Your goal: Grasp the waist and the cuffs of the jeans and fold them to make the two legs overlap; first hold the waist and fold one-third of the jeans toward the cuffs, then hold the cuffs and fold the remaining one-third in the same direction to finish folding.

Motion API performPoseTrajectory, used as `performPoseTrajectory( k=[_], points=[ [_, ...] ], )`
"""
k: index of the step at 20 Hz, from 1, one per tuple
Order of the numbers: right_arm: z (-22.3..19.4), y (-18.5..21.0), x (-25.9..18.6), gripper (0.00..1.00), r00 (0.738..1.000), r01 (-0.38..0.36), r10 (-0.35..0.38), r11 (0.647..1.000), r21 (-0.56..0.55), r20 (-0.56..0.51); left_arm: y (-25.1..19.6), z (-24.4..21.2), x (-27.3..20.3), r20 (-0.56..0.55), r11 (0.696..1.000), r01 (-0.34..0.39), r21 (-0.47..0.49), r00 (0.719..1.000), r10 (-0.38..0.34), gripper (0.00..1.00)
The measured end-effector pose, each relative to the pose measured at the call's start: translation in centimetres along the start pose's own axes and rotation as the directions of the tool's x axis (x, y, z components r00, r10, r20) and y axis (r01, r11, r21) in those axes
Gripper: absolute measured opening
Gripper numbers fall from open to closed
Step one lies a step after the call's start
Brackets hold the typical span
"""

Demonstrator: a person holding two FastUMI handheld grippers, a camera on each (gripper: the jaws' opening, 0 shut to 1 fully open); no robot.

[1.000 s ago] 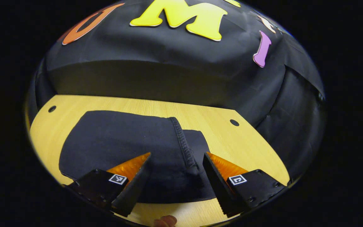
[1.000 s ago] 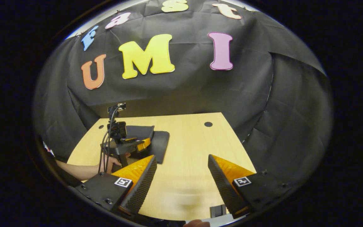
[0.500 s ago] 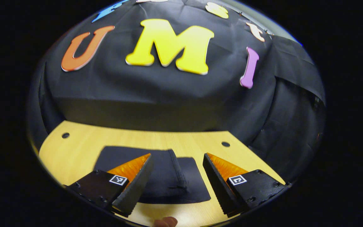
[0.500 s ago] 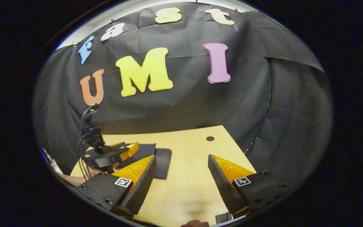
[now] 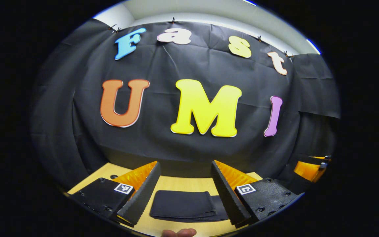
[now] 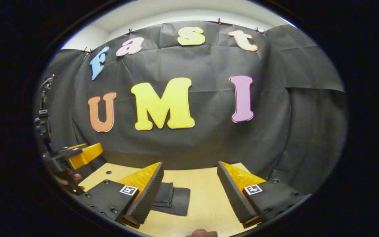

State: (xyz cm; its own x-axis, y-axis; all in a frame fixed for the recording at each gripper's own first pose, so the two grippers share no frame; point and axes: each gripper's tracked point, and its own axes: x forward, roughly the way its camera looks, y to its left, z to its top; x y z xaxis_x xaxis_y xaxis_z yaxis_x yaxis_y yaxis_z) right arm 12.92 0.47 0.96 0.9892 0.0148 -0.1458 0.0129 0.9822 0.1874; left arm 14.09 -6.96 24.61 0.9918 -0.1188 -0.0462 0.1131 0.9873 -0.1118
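Note:
The dark jeans (image 5: 186,205) lie folded into a compact flat bundle on the wooden table (image 5: 179,182). My left gripper (image 5: 185,163) is open, raised above and back from the bundle, holding nothing. My right gripper (image 6: 190,163) is open too, also lifted off the table, and the jeans (image 6: 173,199) lie low and to its left. In the right gripper view the left gripper (image 6: 81,154) hangs in the air at the far left, held by a hand (image 6: 66,177). Part of the right gripper (image 5: 309,169) shows at the far right edge of the left gripper view.
Bare wooden table (image 6: 206,200) stretches to the right of the bundle. A small round hole (image 6: 109,172) sits near the table's far left corner. The black cloth wall (image 6: 209,141) rises just behind the table's far edge.
Both grippers have risen and tilted upward, away from the jeans. The folded bundle now sits small and low in both views. Both stay open.

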Motion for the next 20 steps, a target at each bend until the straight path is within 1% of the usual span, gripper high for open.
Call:
performPoseTrajectory(
  k=[2,4,5,6,7,8,9,10,11,12,14,17,20],
  points=[
    [0.4,1.8,0.0,0.98,0.999,-0.01,0.009,1.0,0.015,0.047,0.0,0.4,-1.5,0.014,1.0,-0.001,0.003,1.0,0.0,0.98],
    [0.4,2.9,-0.2,0.98,0.997,-0.012,0.012,1.0,0.0,0.081,0.5,0.5,-3.3,0.03,1.0,-0.021,0.003,0.999,0.021,1.0],
    [0.3,3.3,-0.5,0.98,0.996,-0.008,0.009,1.0,-0.011,0.093,0.8,0.4,-4.1,0.037,0.999,-0.037,0.003,0.999,0.037,0.98],
    [0.3,4.0,-0.7,0.98,0.995,-0.009,0.011,1.0,-0.018,0.103,1.0,0.1,-4.4,0.033,0.999,-0.047,0.002,0.998,0.047,1.0],
    [0.4,4.8,-1.0,0.98,0.993,-0.02,0.023,0.999,-0.031,0.114,1.0,-0.1,-4.9,0.03,0.998,-0.055,0.005,0.998,0.055,0.98],
    [0.5,5.4,-1.2,0.98,0.992,-0.028,0.034,0.999,-0.047,0.124,1.3,-0.1,-5.2,0.028,0.997,-0.071,0.018,0.997,0.07,0.98],
    [0.6,5.7,-1.5,1.0,0.99,-0.026,0.034,0.998,-0.063,0.135,1.8,-0.3,-5.4,0.027,0.996,-0.087,0.034,0.996,0.086,0.98],
    [0.7,6.0,-1.6,0.98,0.989,-0.026,0.038,0.997,-0.079,0.144,2.1,-0.3,-5.6,0.024,0.994,-0.095,0.047,0.995,0.094,0.98],
    [0.8,6.4,-1.7,1.0,0.988,-0.03,0.042,0.996,-0.084,0.146,2.3,-0.4,-5.7,0.021,0.994,-0.099,0.051,0.995,0.098,0.98],
    [0.7,7.0,-1.7,0.98,0.988,-0.041,0.052,0.996,-0.082,0.146,2.4,-0.2,-5.9,0.03,0.994,-0.1,0.054,0.995,0.098,0.98],
    [0.6,7.3,-1.8,0.98,0.988,-0.047,0.059,0.995,-0.084,0.144,2.5,0.1,-5.9,0.041,0.994,-0.092,0.055,0.995,0.09,0.98],
    [1.0,7.1,-2.0,0.98,0.986,-0.037,0.048,0.997,-0.072,0.162,2.5,0.1,-5.7,0.045,0.995,-0.078,0.06,0.996,0.075,0.98],
    [0.5,7.0,-1.7,0.98,0.987,-0.026,0.038,0.997,-0.077,0.153,2.7,0.2,-5.5,0.05,0.993,-0.081,0.083,0.996,0.077,0.98]
  ],
)
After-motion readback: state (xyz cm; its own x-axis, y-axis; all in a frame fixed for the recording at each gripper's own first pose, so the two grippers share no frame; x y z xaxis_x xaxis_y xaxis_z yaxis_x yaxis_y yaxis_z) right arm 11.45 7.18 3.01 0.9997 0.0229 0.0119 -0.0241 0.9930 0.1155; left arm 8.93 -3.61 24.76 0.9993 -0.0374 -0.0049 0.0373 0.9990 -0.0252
